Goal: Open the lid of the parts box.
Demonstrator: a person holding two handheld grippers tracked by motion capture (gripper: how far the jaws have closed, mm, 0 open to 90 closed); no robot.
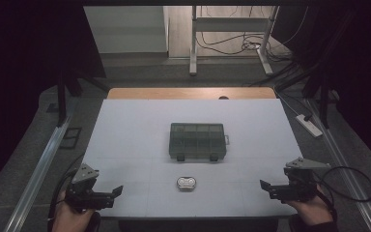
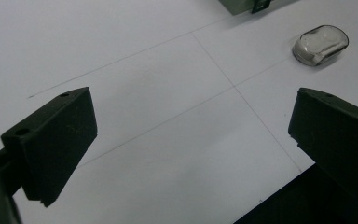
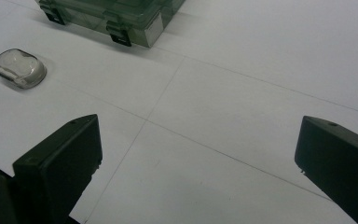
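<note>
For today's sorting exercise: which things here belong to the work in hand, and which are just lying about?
In the work: small clear case, compartment box, left gripper and right gripper, both open.
Lying about: power strip, floor cables, metal frame.

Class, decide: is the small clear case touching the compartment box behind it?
Apart. The high view shows bare white table between the small clear case and the compartment box; the right gripper view shows that gap too.

— Item one? 
— Small clear case [image 1: 186, 183], rounded, apparently two-lobed; it lay flat on the white table near its front edge. 
— Item two? 
— Smoky compartment box [image 1: 197, 141], lid shut, dark latches facing forward; it sat mid-table, just behind the case.
</note>
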